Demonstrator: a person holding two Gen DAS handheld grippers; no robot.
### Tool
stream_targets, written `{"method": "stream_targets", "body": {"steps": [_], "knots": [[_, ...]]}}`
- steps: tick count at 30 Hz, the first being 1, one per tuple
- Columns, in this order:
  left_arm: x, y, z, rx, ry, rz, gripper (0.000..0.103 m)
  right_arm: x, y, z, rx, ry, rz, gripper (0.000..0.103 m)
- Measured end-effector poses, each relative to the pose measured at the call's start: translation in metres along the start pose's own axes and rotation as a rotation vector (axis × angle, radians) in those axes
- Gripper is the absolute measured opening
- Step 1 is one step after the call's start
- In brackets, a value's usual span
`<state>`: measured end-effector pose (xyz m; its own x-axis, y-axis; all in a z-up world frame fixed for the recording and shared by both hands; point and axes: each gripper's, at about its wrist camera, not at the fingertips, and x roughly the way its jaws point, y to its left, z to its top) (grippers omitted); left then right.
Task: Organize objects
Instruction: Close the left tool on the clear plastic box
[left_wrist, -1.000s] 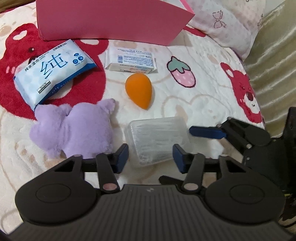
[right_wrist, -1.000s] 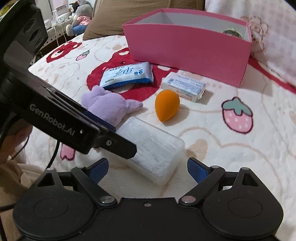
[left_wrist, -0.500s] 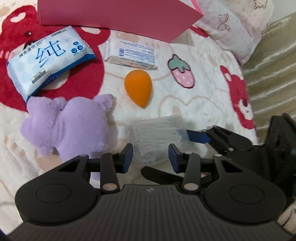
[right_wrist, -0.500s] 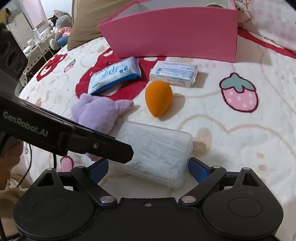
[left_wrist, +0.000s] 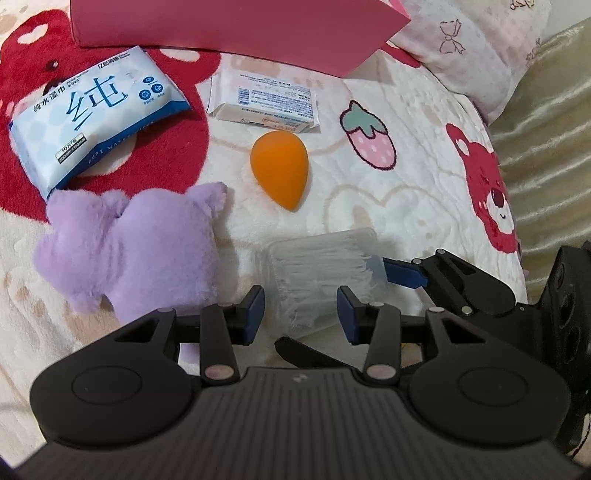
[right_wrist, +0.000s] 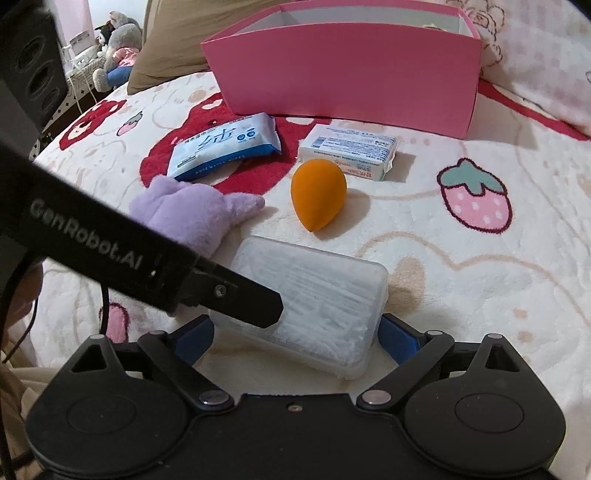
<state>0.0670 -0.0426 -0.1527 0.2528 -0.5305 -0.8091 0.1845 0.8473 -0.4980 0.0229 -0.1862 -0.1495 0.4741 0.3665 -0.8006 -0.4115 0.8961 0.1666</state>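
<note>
The right gripper (right_wrist: 295, 336) closes its blue pads on the clear cotton-swab box (right_wrist: 314, 299) lying on the blanket (right_wrist: 480, 280). The left gripper (left_wrist: 301, 310) stands part-open astride the box's near end, open blanket beyond.

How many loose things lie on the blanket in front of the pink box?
5: wipes pack far left, soap bar by the box, orange sponge central, purple plush left, clear case nearest.
</note>
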Motion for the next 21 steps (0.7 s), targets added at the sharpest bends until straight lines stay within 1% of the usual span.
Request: {"method": "stream_targets", "body": {"steps": [5, 9, 13, 15, 16, 17, 19, 21], "knots": [[-0.004, -0.003, -0.002, 0.007, -0.016, 0.003, 0.041, -0.002, 0.000, 0.000, 0.001, -0.008, -0.002, 0.096], [-0.012, -0.008, -0.002, 0.035, -0.039, 0.014, 0.041, -0.008, 0.005, -0.001, -0.023, -0.032, -0.025, 0.096], [-0.021, -0.011, -0.002, 0.021, -0.069, 0.031, 0.041, -0.013, 0.008, 0.001, -0.041, -0.050, -0.036, 0.095], [-0.026, -0.012, -0.002, 0.044, -0.090, 0.060, 0.041, -0.015, 0.010, 0.005, -0.048, -0.033, -0.034, 0.091], [-0.029, -0.011, -0.001, 0.041, -0.093, 0.051, 0.041, -0.016, 0.011, 0.006, -0.050, -0.028, -0.036, 0.085], [-0.031, -0.007, 0.001, 0.018, -0.093, 0.026, 0.041, -0.016, 0.012, 0.007, -0.055, -0.025, -0.041, 0.082], [-0.034, -0.002, 0.005, -0.014, -0.090, 0.001, 0.041, -0.017, 0.013, 0.007, -0.069, -0.031, -0.056, 0.082], [-0.038, -0.003, 0.006, -0.001, -0.101, 0.011, 0.041, -0.018, 0.012, 0.008, -0.053, -0.030, -0.049, 0.080]]}}
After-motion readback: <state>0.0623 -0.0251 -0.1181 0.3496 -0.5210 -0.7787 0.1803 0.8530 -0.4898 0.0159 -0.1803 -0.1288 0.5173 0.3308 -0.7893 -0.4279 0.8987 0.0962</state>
